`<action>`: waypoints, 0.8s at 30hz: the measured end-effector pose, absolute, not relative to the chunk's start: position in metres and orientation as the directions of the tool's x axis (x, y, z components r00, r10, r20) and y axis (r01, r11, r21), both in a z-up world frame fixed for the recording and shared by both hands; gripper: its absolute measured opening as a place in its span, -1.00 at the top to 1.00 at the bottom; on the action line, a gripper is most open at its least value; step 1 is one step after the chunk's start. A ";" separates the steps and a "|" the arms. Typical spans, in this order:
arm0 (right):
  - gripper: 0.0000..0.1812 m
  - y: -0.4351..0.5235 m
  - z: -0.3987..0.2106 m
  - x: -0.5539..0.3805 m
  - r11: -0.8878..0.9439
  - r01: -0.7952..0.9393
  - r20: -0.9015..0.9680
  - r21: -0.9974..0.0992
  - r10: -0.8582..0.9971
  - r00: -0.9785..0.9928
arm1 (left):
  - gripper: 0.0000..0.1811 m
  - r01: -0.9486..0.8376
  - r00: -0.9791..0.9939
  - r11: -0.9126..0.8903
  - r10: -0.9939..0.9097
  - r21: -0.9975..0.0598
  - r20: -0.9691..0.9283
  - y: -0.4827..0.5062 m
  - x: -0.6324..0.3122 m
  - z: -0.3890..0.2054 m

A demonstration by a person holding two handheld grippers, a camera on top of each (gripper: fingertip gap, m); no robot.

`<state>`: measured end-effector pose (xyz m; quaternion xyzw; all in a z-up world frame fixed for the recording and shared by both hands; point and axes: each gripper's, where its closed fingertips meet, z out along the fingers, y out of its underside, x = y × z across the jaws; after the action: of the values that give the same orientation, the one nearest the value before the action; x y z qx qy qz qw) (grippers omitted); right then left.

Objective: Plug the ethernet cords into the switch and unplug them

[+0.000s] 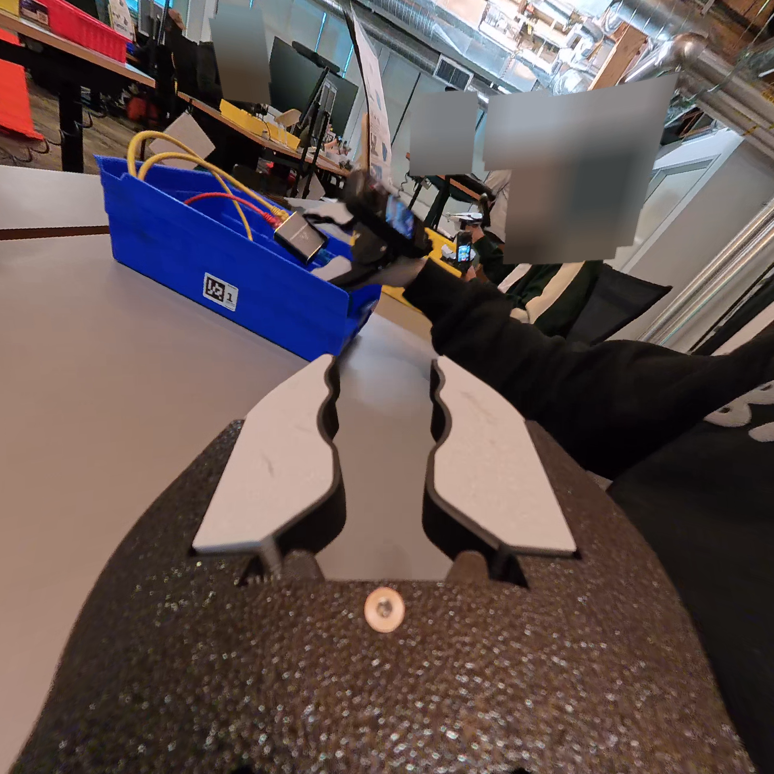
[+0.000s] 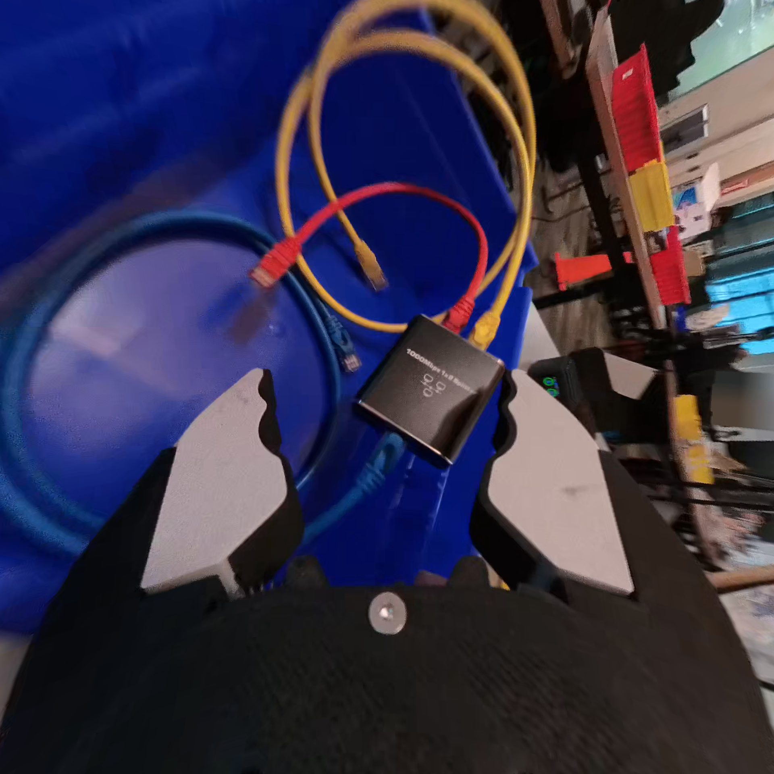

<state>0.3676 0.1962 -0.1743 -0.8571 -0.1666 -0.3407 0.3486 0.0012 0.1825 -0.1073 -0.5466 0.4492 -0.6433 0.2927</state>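
Meanwhile the right gripper [image 2: 387,412], fingers spread, is hovering over the blue bin [image 1: 234,268] by the switch [image 2: 429,391]; the left gripper [image 1: 383,368] is gaping empty beside that bin.

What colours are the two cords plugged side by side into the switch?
Red cord and yellow cord, clearest in the right wrist view.

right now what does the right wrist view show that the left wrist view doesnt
Only the right wrist view shows the coiled blue cord in the bin, its plug in the switch's near end, and the loose red plug and yellow plug.

Only the left wrist view shows the grey table, the bin's outer wall with its sticker, and the open, empty left gripper.

Both show the blue bin, the switch, the red and yellow cords plugged into it, and the right gripper.
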 end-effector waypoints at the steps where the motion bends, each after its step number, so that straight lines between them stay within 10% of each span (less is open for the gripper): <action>1: -0.11 0.190 -0.163 0.360 -0.682 0.496 0.663 -0.538 0.023 0.748 | 0.54 -0.126 -0.219 -0.413 -0.875 -0.902 0.431 0.180 0.008 -0.111; 7: -0.09 0.123 -0.117 0.330 -0.485 0.194 0.352 -0.853 -0.260 0.899 | 0.19 -0.223 -0.002 -0.249 -0.967 -0.943 0.256 0.181 0.070 -0.149; 13: -0.06 0.079 -0.145 0.324 -0.326 -0.035 0.123 -0.945 -0.454 0.882 | -0.10 -0.251 0.145 -0.158 -0.982 -0.955 0.125 0.161 0.158 -0.161; 21: 0.07 0.067 -0.119 0.329 -0.214 -0.025 0.088 -0.977 -0.501 0.861 | -0.03 -0.386 0.295 -0.222 -0.949 -0.895 0.108 0.162 0.243 -0.181; 24: 0.06 0.075 -0.112 0.316 -0.193 -0.017 0.075 -0.981 -0.460 0.885 | 0.32 -0.431 0.404 -0.198 -0.915 -0.880 0.008 0.193 0.244 -0.188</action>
<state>0.3163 0.0752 -0.1118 -0.7510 0.1590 -0.1801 0.6150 0.2440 0.1928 -0.1878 -0.7205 0.4669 -0.2829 0.4276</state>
